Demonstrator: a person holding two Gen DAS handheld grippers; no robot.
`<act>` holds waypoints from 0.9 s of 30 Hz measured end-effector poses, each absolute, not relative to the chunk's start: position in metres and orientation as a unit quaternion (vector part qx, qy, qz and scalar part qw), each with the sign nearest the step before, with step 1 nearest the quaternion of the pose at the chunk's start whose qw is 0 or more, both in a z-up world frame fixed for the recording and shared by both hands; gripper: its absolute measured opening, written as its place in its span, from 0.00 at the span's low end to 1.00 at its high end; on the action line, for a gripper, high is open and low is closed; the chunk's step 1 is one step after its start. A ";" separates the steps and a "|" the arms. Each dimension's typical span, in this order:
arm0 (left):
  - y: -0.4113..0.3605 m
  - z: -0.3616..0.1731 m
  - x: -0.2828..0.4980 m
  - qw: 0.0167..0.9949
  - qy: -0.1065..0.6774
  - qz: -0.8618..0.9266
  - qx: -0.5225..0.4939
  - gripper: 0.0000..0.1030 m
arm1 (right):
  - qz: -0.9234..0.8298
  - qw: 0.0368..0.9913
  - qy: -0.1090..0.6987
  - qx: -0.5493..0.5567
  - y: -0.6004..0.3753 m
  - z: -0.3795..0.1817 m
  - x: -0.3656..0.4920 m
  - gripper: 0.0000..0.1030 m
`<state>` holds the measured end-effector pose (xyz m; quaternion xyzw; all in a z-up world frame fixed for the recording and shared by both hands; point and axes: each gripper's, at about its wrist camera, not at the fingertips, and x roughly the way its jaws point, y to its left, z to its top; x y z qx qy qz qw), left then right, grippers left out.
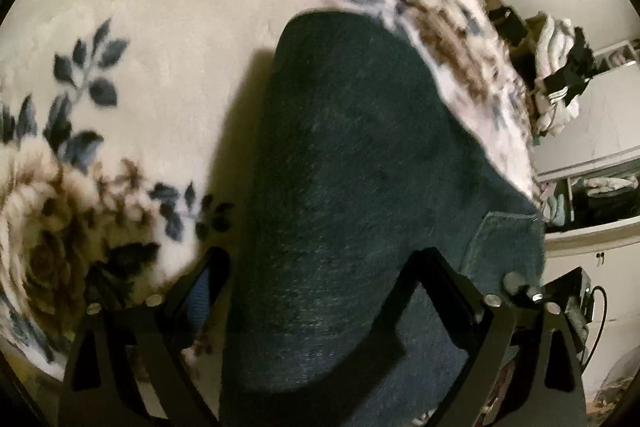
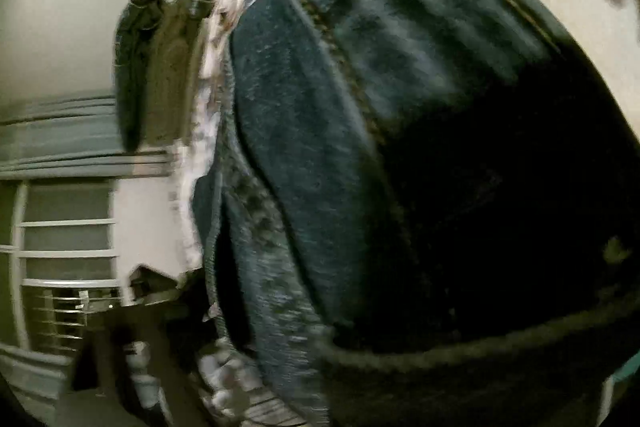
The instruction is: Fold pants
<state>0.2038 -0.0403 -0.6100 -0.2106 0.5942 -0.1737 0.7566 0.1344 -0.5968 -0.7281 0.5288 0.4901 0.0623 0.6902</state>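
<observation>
Pants, dark denim, bulge up between the left gripper fingers, which straddle the fabric; whether the pads actually pinch it, I cannot tell. Over on the right wrist view, denim fills the lens, the gripper itself is hidden and its jaws unreadable. Underneath lies a cream floral blanket; shelves sit beyond.

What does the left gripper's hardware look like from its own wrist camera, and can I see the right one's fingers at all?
The left gripper has black angular fingers with silver round fasteners and a blue pad inside one finger. In the right wrist view, dark denim pants fill the frame; no fingers show.
</observation>
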 end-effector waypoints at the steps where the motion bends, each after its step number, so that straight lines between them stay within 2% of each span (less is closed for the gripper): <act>1: -0.040 -0.608 0.203 0.761 0.592 -0.168 -0.207 0.59 | 0.060 0.692 0.489 0.528 -0.594 -0.727 0.135 0.61; 2: -0.038 -0.605 0.202 0.764 0.587 -0.166 -0.208 0.53 | 0.056 0.693 0.491 0.525 -0.590 -0.725 0.135 0.57; 4: -0.032 -0.598 0.198 0.767 0.577 -0.169 -0.225 0.31 | 0.050 0.698 0.491 0.519 -0.586 -0.715 0.135 0.50; 7: -0.032 -0.577 0.192 0.774 0.565 -0.177 -0.224 0.24 | 0.049 0.712 0.487 0.504 -0.574 -0.689 0.141 0.44; 13: -0.031 -0.529 0.193 0.782 0.550 -0.184 -0.227 0.23 | 0.062 0.715 0.483 0.502 -0.573 -0.658 0.137 0.42; 19: -0.031 -0.461 0.211 0.786 0.547 -0.186 -0.222 0.23 | 0.076 0.718 0.478 0.500 -0.578 -0.602 0.140 0.42; 27: -0.024 -0.355 0.297 0.811 0.508 -0.189 -0.219 0.23 | 0.103 0.734 0.453 0.495 -0.577 -0.498 0.216 0.42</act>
